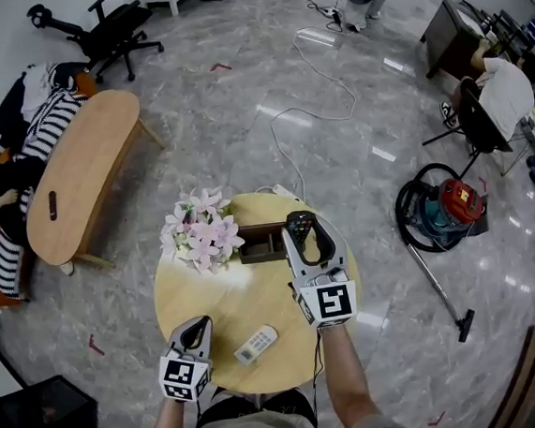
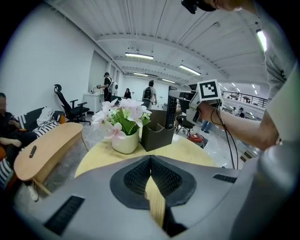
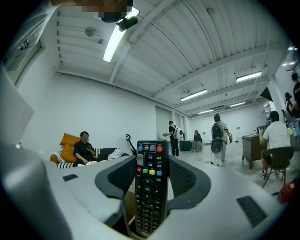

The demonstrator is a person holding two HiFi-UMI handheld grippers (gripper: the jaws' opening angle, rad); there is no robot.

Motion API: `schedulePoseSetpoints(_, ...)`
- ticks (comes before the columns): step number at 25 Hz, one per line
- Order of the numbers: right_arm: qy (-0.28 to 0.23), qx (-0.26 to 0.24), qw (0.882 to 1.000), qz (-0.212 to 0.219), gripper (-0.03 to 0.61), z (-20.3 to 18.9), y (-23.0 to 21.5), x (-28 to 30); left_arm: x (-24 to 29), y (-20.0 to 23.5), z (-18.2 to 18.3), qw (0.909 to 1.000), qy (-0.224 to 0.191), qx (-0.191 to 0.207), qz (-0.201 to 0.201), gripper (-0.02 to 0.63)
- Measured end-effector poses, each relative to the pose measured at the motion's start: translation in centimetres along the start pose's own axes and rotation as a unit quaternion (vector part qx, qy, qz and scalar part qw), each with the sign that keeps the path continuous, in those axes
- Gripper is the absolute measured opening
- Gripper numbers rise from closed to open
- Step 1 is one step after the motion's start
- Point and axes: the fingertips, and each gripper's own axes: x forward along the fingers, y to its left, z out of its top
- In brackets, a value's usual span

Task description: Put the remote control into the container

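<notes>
Right gripper view shows the right gripper (image 3: 151,174) clamped on the black remote control (image 3: 150,154), held upright. In the head view it is at the right end of the dark container (image 1: 260,253) on the round desk (image 1: 210,299). The left gripper (image 2: 151,168) has its jaws together with nothing between them, and it is near a white remote (image 1: 256,344) lying on the desk.

An open-plan office: swivel chair (image 1: 104,31), work desk (image 1: 445,39), strip lights (image 2: 139,56) along a high ceiling.
</notes>
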Motion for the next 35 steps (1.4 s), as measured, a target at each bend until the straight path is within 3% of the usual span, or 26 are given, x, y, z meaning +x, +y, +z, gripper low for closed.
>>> schedulePoseSetpoints(26, 0.014, 0.003, 1.0, -0.009, 0.212, -7.7, -0.2, 0.7, 2.9, 1.1, -2.4, 0.9999, -0.007, 0.006, -0.007, 0.007)
schedulePoseSetpoints(35, 0.005, -0.004, 1.0, -0.008, 0.212, -8.3, -0.1, 0.5, 3.3, 1.2, -2.8, 0.9999, -0.013, 0.008, -0.006, 0.006)
